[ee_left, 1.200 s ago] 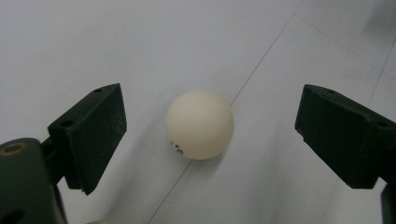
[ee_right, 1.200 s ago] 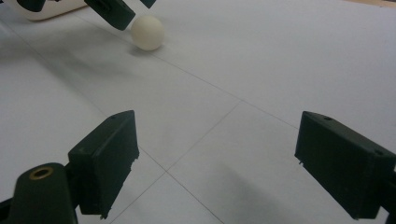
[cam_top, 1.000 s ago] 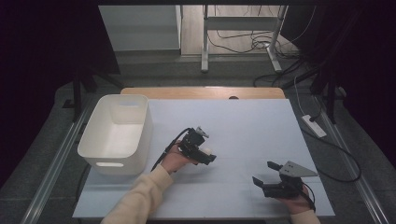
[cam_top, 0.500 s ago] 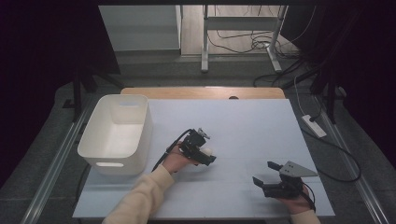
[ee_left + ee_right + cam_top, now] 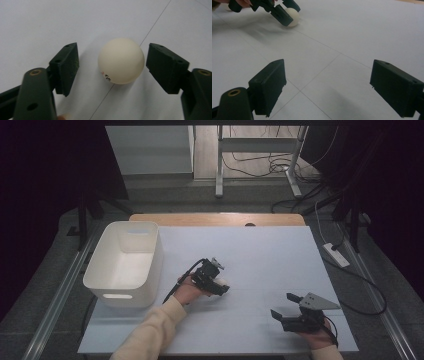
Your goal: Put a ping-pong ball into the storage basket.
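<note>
A cream ping-pong ball (image 5: 121, 61) with small printed marks rests on the white table (image 5: 260, 255) near its middle. My left gripper (image 5: 112, 62) lies low over the table with the ball (image 5: 220, 282) between its jaws. The jaws have just been closing, and a gap remains on both sides of the ball, wider at the left pad (image 5: 65, 67). Near the front right, my right gripper (image 5: 282, 305) stands open with nothing between its pads (image 5: 270, 86). From there the ball (image 5: 292, 17) and the left gripper (image 5: 284, 12) appear farther off.
A white plastic bin (image 5: 150, 255), nothing visible inside, stands at the table's left side. A wooden strip (image 5: 215, 219) runs along the far edge. Thin pencil lines (image 5: 319, 70) cross the tabletop. Cables and a power strip (image 5: 336, 254) lie on the floor to the right.
</note>
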The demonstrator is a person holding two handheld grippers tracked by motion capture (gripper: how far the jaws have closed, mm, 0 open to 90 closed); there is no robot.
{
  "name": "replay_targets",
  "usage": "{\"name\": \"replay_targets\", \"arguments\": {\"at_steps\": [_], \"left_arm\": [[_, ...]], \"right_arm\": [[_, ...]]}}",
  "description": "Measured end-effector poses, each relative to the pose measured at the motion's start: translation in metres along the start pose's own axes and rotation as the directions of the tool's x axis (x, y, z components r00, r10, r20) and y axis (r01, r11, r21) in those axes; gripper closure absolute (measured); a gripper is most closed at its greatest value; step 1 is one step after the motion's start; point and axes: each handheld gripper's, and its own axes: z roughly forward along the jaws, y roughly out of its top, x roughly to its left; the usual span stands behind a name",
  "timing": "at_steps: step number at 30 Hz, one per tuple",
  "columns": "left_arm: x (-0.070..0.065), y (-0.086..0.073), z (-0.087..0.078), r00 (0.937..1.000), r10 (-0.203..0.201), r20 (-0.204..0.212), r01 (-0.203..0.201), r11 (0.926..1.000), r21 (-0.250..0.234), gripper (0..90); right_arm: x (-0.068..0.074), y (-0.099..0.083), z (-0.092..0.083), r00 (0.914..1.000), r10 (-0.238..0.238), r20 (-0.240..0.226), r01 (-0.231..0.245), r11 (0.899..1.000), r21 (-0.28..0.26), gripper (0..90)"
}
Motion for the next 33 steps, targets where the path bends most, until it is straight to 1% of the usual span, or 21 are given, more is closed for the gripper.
{"name": "replay_targets", "arguments": {"at_steps": [3, 7, 10, 18, 23, 33], "left_arm": [[-0.001, -0.001, 0.001, 0.9999, 0.012, -0.01, -0.012, 0.9999, 0.002, 35.3], [-0.001, -0.001, 0.0, 0.9999, 0.009, -0.01, -0.009, 0.9999, -0.011, 45.1], [-0.001, -0.002, -0.002, 0.9999, 0.006, -0.01, -0.007, 0.9997, -0.022, 49.8], [0.001, -0.003, -0.003, 0.9999, 0.001, -0.017, -0.002, 0.9996, -0.029, 50.4], [0.001, -0.003, -0.006, 0.9999, 0.001, -0.011, -0.001, 0.9989, -0.047, 50.4], [0.001, -0.004, -0.012, 0.9998, 0.006, -0.021, -0.007, 0.998, -0.064, 50.4]], "right_arm": [[0.0, 0.0, 0.0, 1.0, 0.001, 0.0, -0.001, 1.0, -0.001, 13.0], [0.0, 0.0, 0.0, 1.0, 0.0, 0.001, 0.0, 1.0, -0.001, 13.0], [0.0, 0.0, 0.0, 1.0, 0.0, 0.001, 0.0, 1.0, -0.001, 13.0], [0.0, 0.0, 0.0, 1.0, 0.0, 0.001, 0.0, 1.0, -0.001, 13.0], [0.0, 0.0, 0.0, 1.0, 0.0, 0.001, 0.0, 1.0, -0.001, 13.0], [0.0, 0.0, 0.0, 1.0, 0.0, 0.001, 0.0, 1.0, -0.001, 13.0]]}}
